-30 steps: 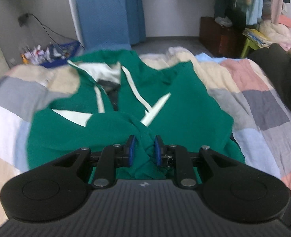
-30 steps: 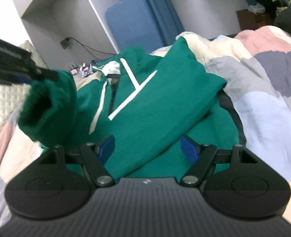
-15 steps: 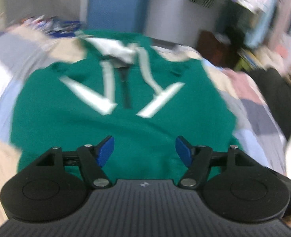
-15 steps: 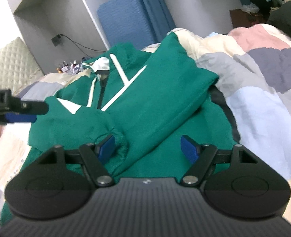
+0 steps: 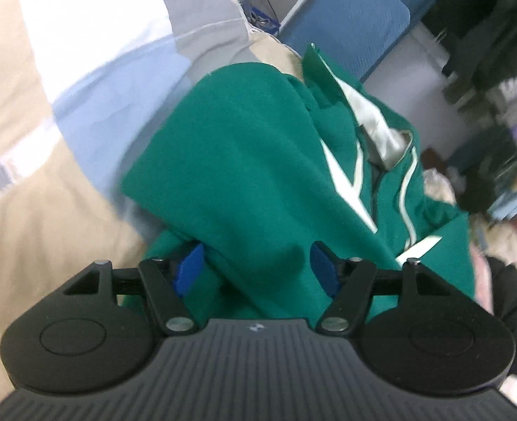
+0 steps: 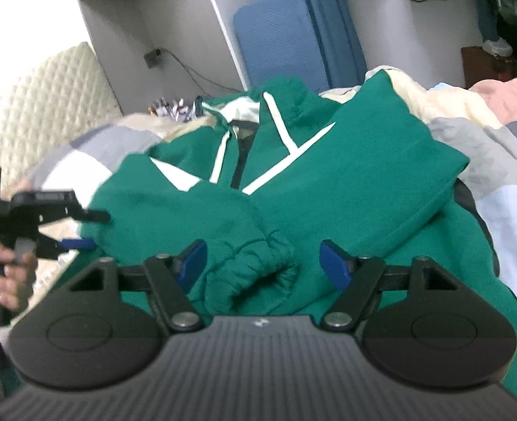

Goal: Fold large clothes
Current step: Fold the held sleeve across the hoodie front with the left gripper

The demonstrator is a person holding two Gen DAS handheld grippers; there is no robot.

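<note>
The green hoodie lies front-up on the patchwork quilt of the bed, hood toward the far wall, and the fold is under way: both sleeves now lie across the chest, the near one ending in a gathered cuff right in front of the right hand-held gripper. That gripper's blue pads are spread with the cuff sitting loose between them; its jaws have just been closing a little, yet nothing is pinched. Over at the hoodie's left edge, the left hand-held gripper comes in low beside the fabric, a hand on its handle; its own camera shows the jaws spread over green cloth, having just opened wide and eased back slightly, with no grip. By my reading, the sleeves are done and the body is left: the lower half looks not yet brought up toward the hood. The count: one hoodie, two sleeves folded in, two white drawstrings, two grippers, one blue chair beyond the bed.
</note>
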